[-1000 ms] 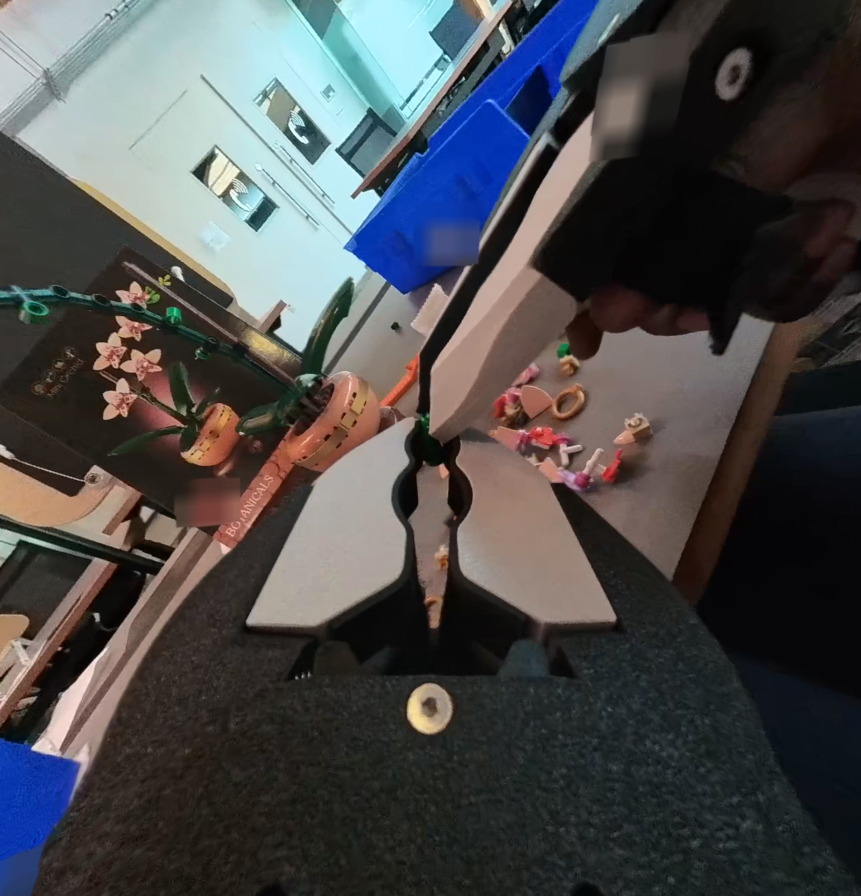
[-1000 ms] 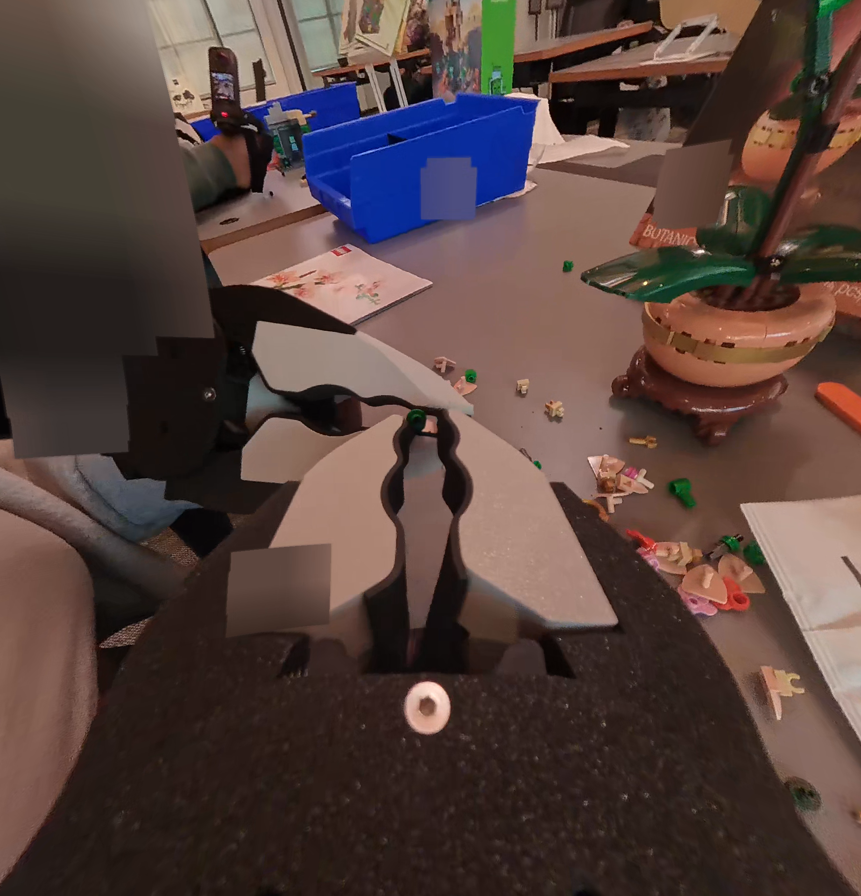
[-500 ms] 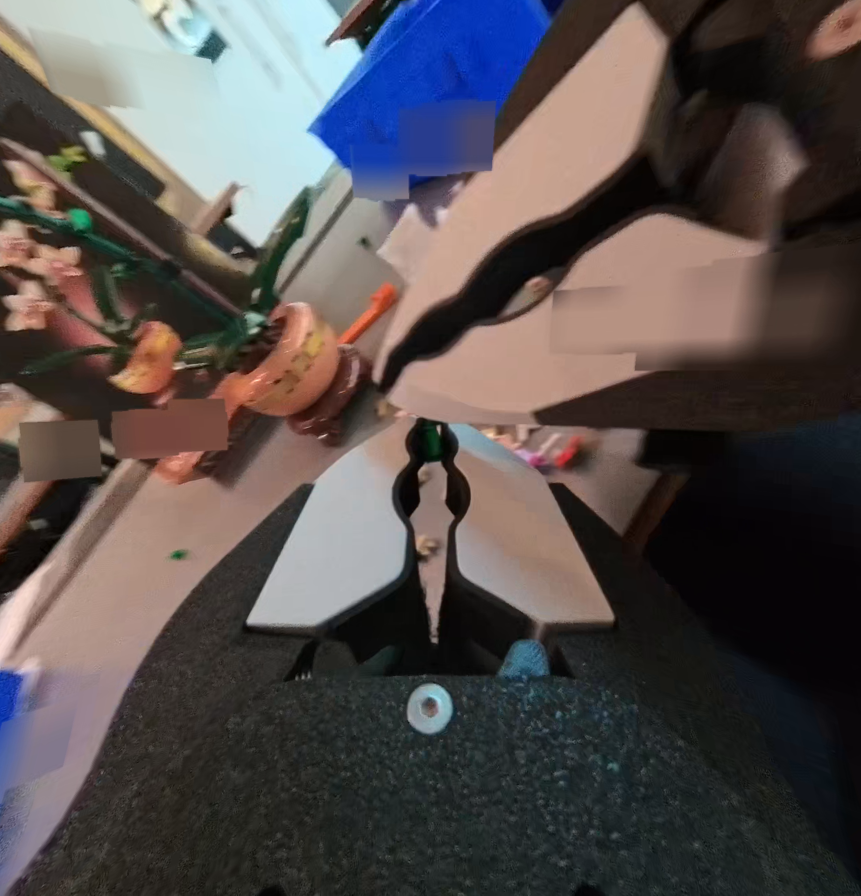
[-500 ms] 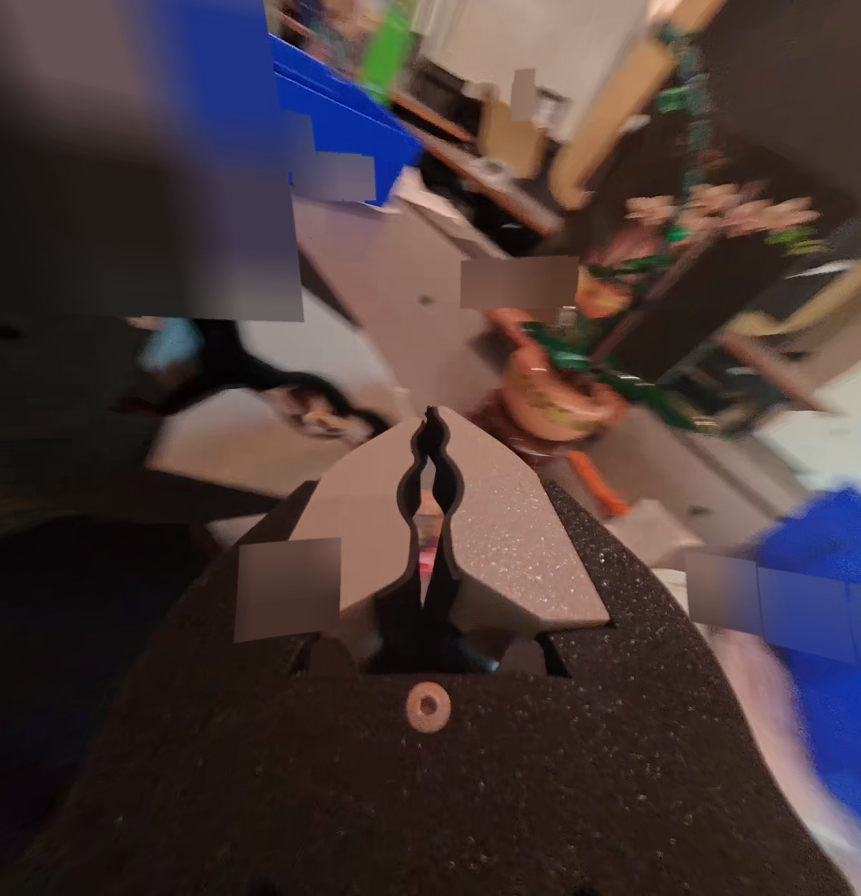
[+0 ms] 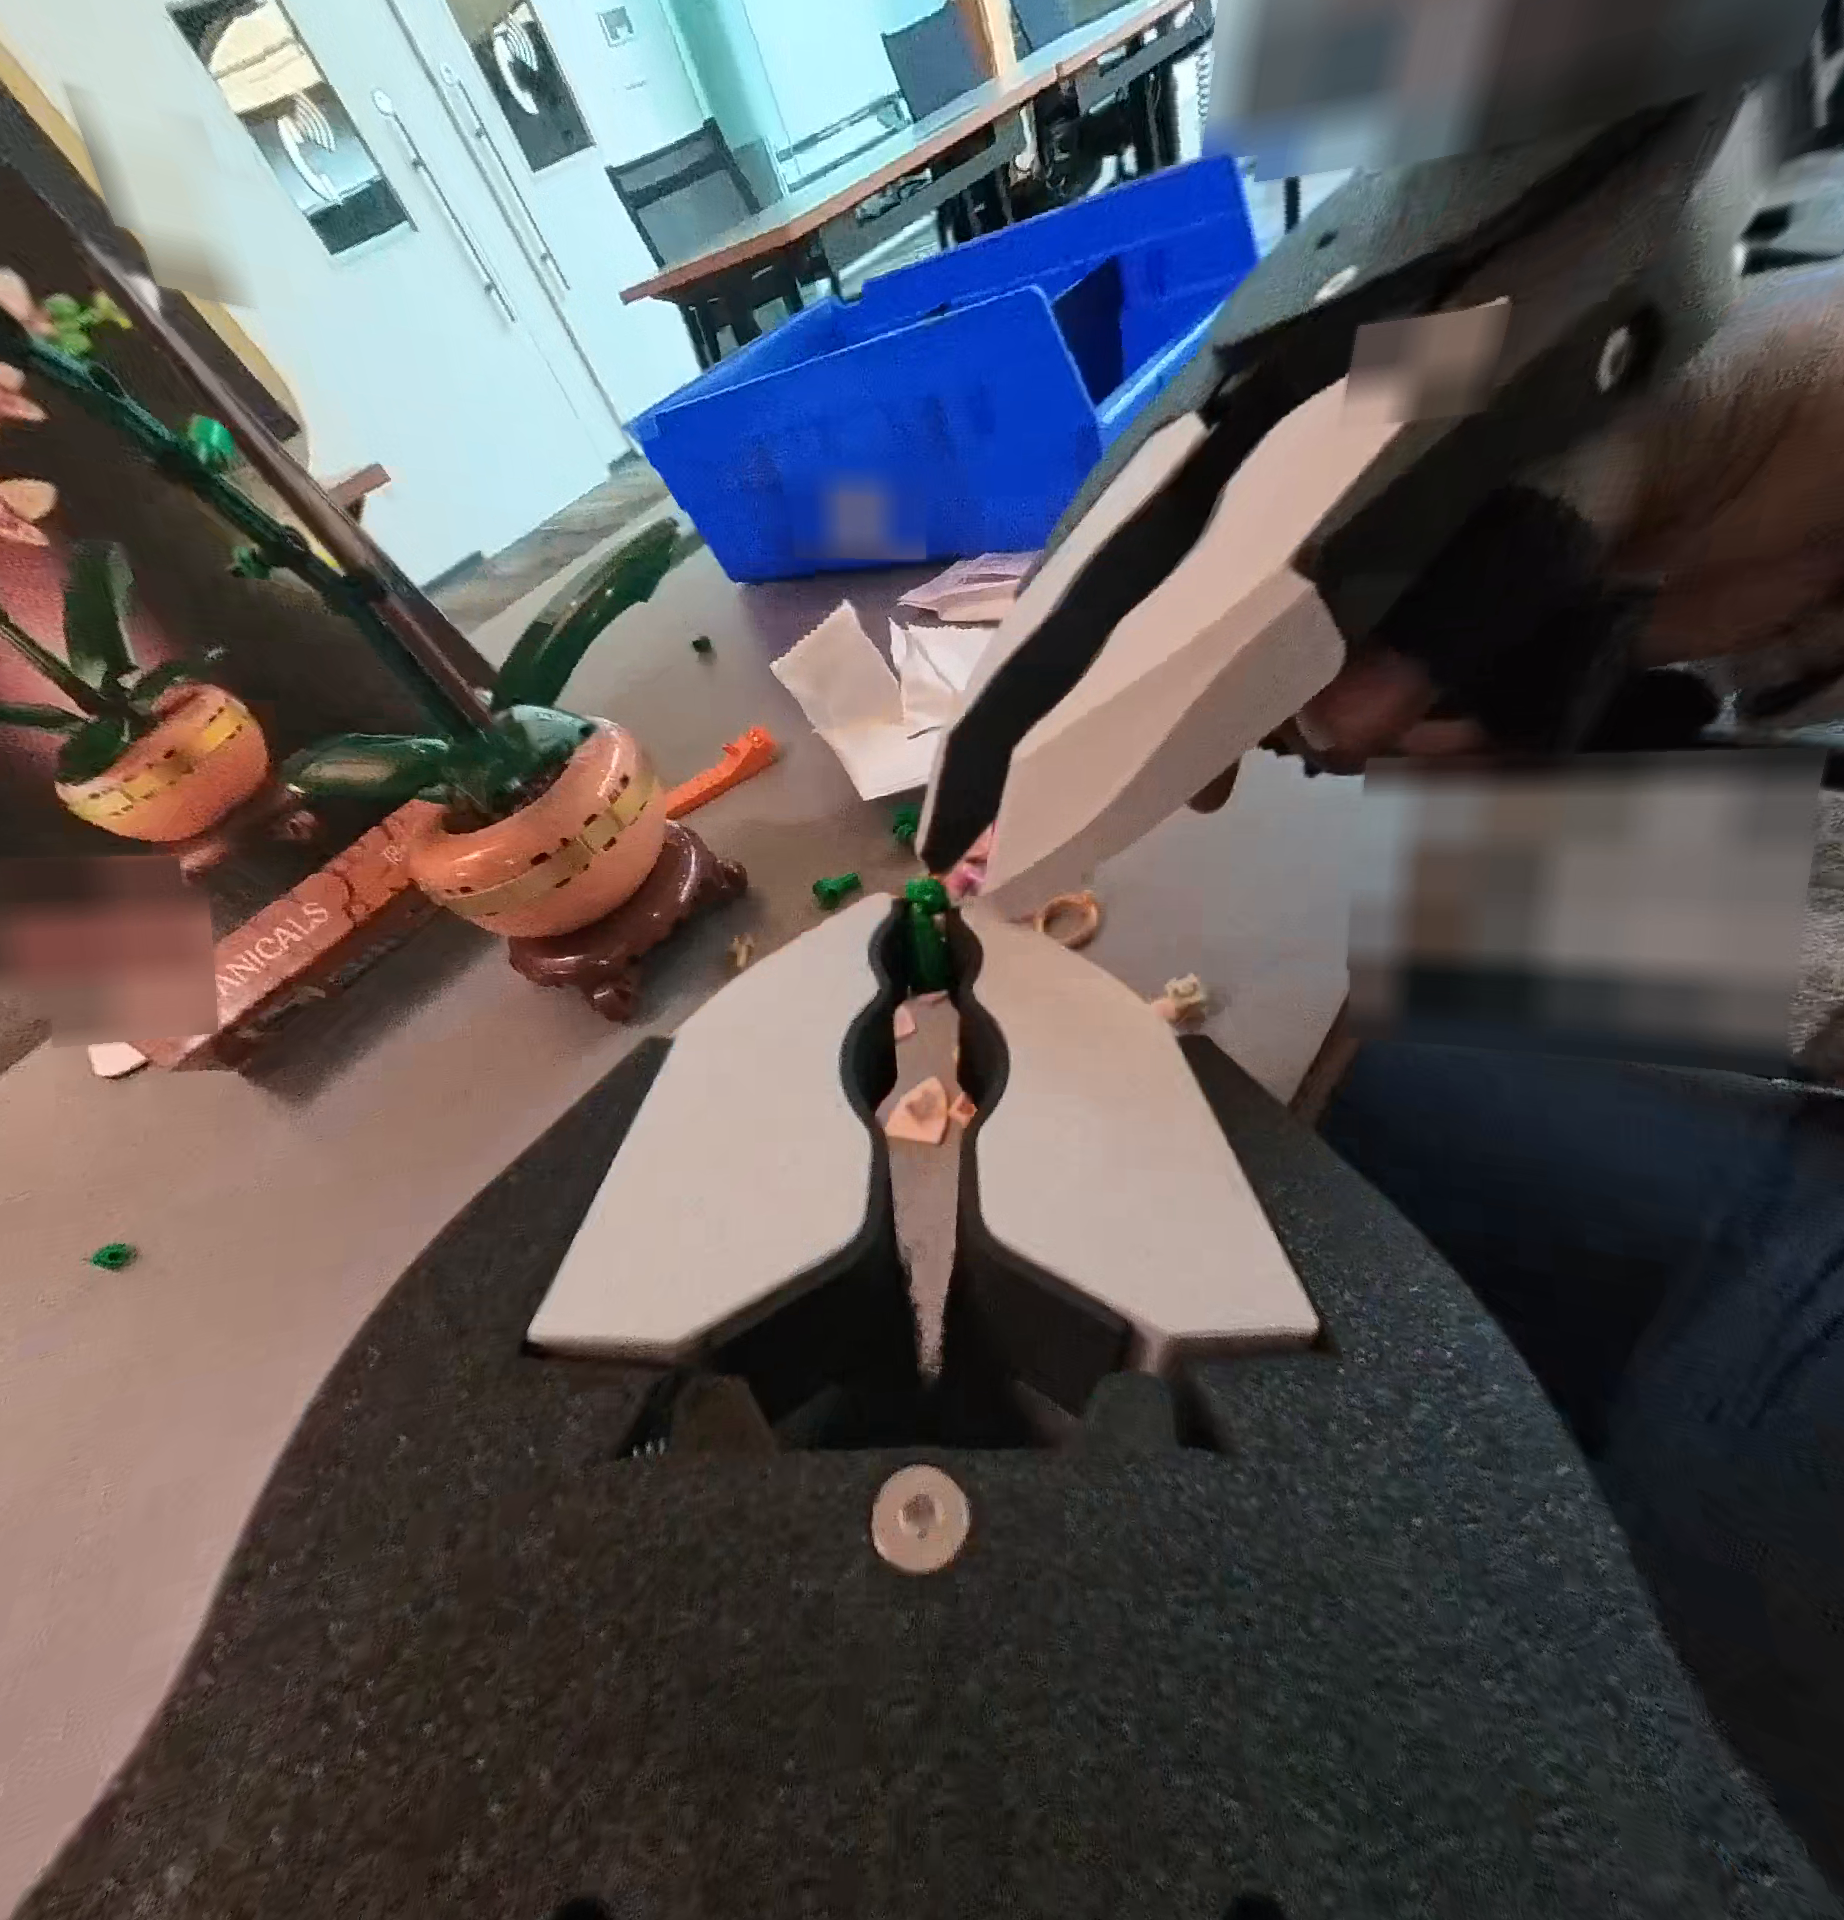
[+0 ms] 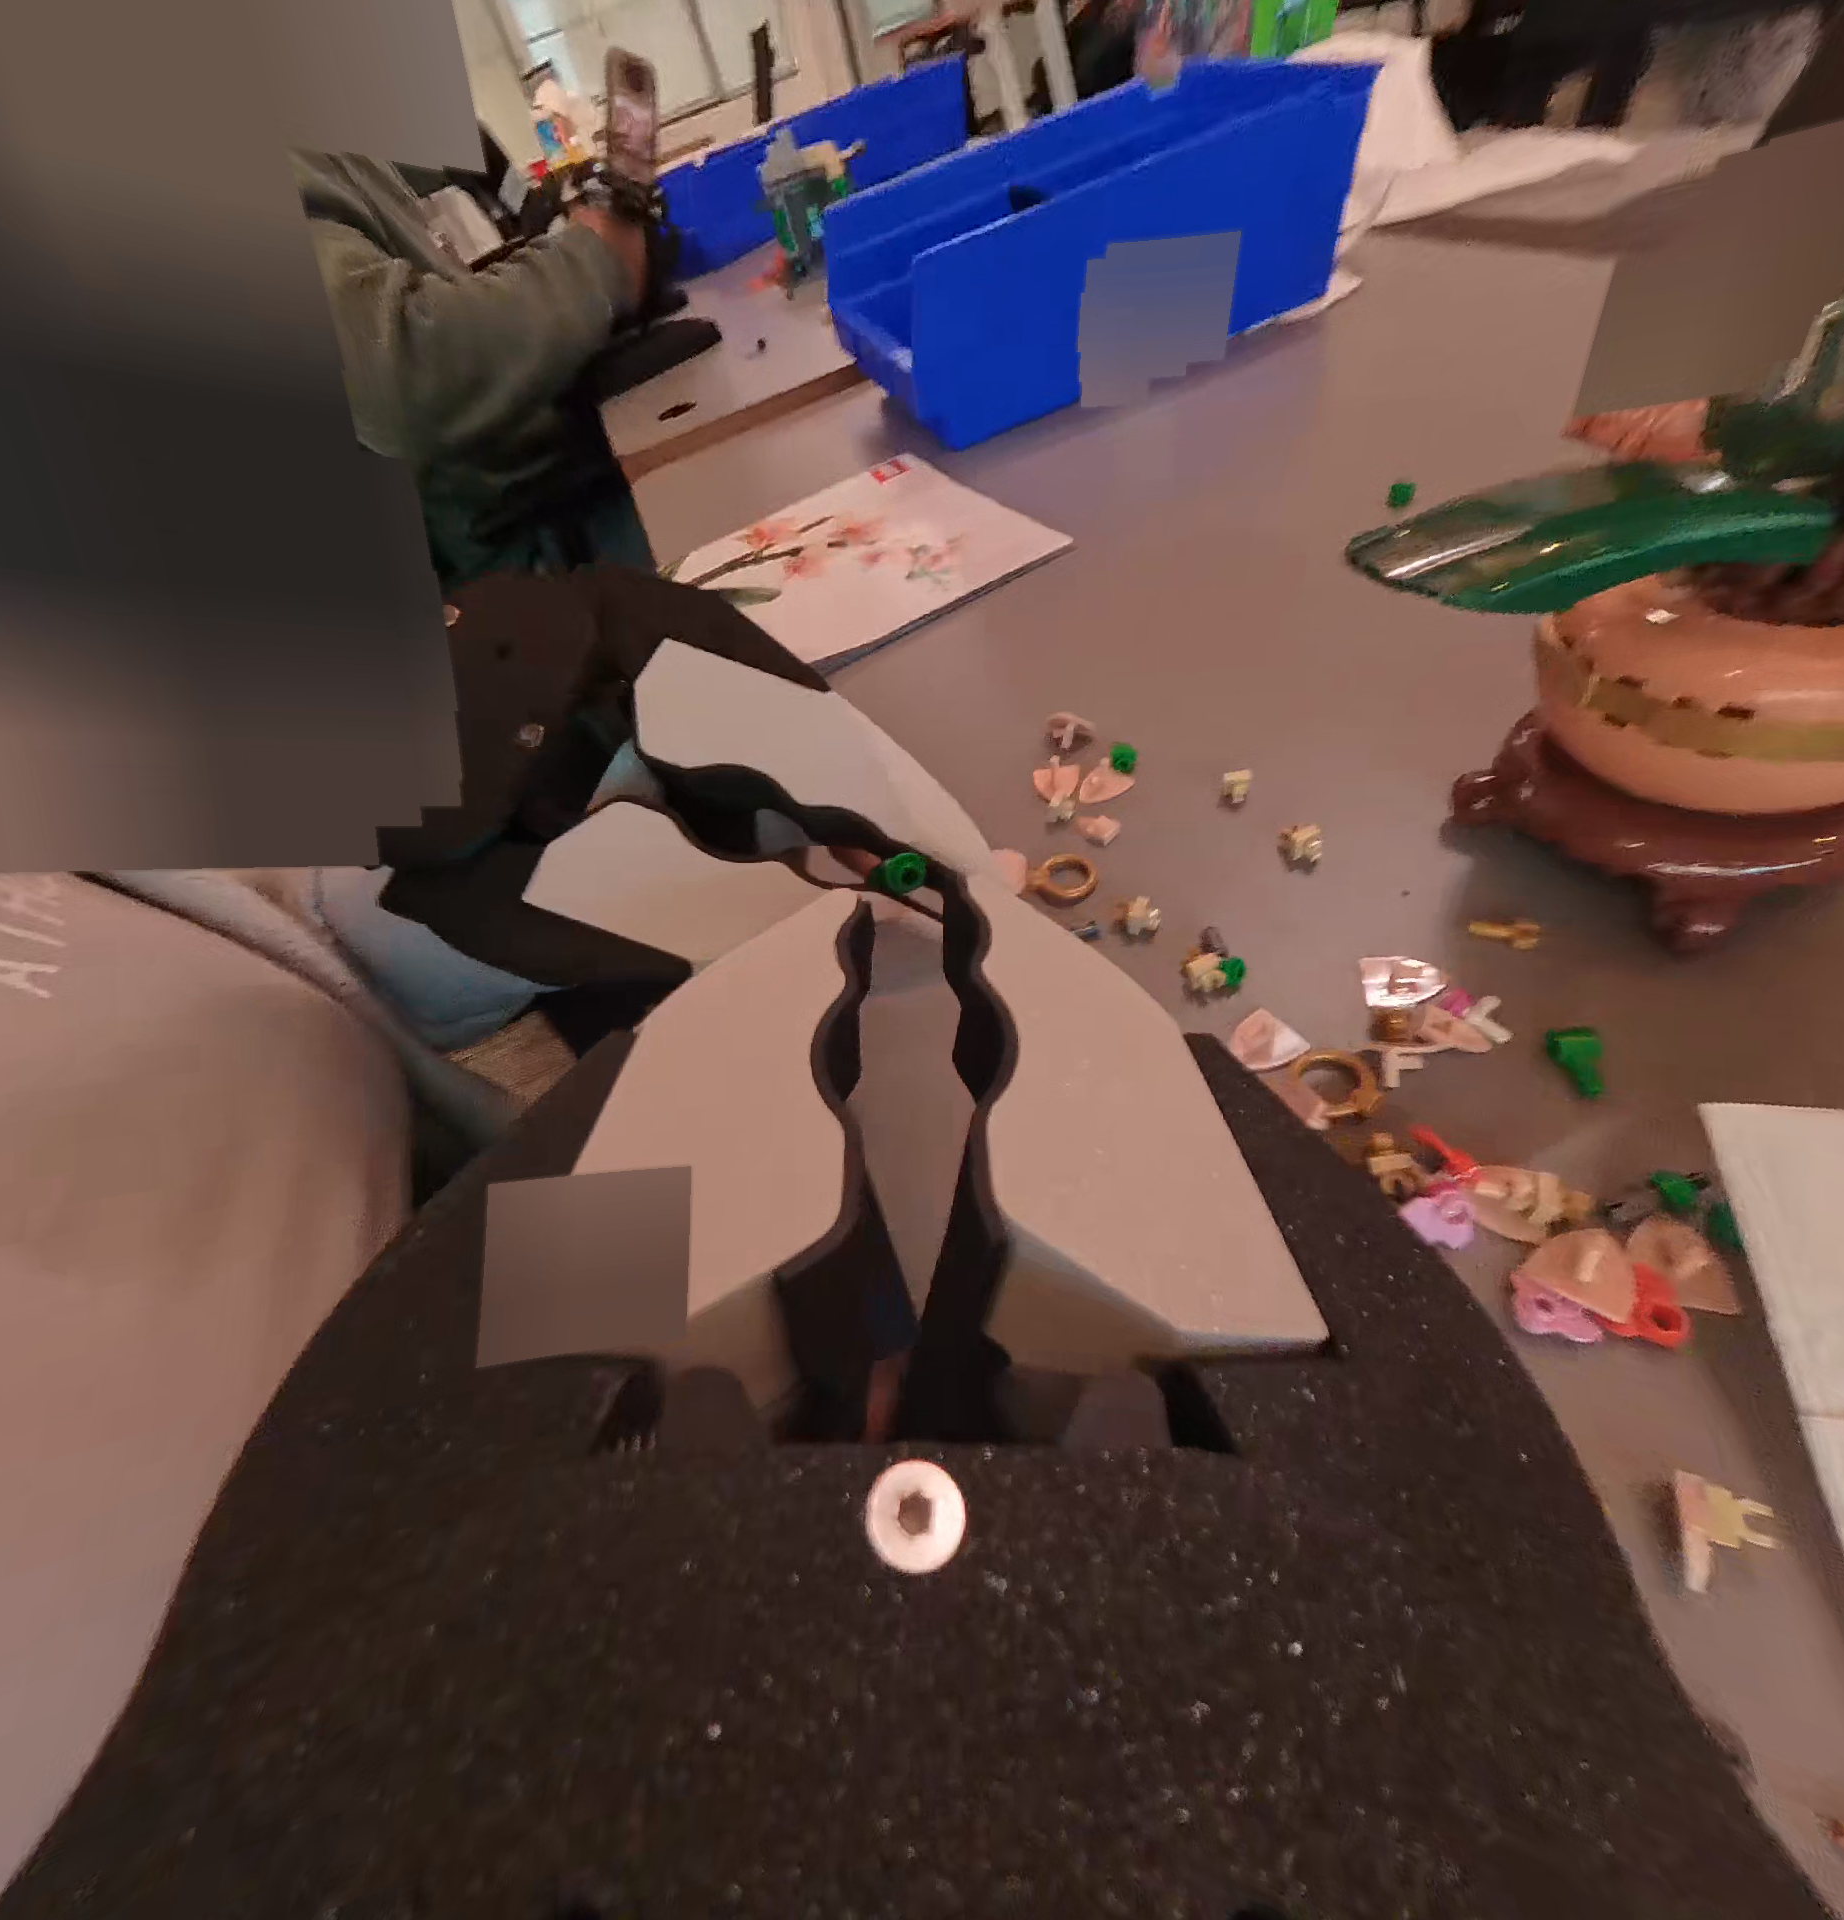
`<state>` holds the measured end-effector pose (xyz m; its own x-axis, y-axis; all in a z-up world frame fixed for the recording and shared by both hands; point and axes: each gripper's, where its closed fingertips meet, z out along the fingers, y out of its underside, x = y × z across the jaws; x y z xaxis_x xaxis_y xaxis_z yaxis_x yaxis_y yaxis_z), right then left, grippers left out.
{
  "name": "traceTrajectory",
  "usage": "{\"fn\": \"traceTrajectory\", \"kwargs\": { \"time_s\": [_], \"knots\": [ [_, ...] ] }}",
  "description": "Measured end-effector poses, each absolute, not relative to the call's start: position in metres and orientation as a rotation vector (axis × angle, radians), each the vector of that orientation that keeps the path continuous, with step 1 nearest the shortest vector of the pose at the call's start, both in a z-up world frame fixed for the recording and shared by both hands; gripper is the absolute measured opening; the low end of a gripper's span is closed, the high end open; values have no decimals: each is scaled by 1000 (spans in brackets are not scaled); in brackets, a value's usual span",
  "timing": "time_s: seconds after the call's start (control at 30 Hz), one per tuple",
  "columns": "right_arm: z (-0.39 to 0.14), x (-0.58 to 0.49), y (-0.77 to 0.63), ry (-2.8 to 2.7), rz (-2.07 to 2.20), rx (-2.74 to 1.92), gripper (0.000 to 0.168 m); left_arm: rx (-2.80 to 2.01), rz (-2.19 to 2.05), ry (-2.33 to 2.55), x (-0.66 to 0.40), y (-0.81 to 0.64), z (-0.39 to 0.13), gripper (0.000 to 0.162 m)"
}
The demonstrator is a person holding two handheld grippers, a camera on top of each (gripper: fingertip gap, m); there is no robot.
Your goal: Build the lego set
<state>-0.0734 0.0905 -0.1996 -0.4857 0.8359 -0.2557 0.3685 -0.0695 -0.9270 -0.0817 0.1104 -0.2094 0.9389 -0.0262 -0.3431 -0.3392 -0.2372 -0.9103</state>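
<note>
1. Lego orchid build: it looks well along but not finished. One small green peg sits pinched at the tip of the left tongs, above the worktop.
2. Right tongs are a little apart with nothing between them, tips right beside the peg, meeting the left pair nose to nose.
3. Just beyond both tips lie loose pieces: pale petals, at least two gold rings, a few green bits, a red and a pink one. I count well over a dozen, too scattered for an exact number. So the blossoms are, I judge, still to be made.
4. Off to the left of the left tongs stands one built pot with leaves and a stem. No blossoms show on the visible part.
5. Farther out: one orange separator, one instruction booklet, one set box, two blue bins.
</note>
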Motion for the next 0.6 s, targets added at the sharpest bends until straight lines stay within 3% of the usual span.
{"fn": "traceTrajectory", "kwargs": {
  "time_s": [0.3,0.6],
  "knots": [
    [-209,-71,85,-1719,1933,-1580,15,-1732,652,527,-79,110,-214,6],
    [-217,-77,85,-1744,1584,-1392,5,-1716,943,556,-88,114,-217,10]
  ]
}}
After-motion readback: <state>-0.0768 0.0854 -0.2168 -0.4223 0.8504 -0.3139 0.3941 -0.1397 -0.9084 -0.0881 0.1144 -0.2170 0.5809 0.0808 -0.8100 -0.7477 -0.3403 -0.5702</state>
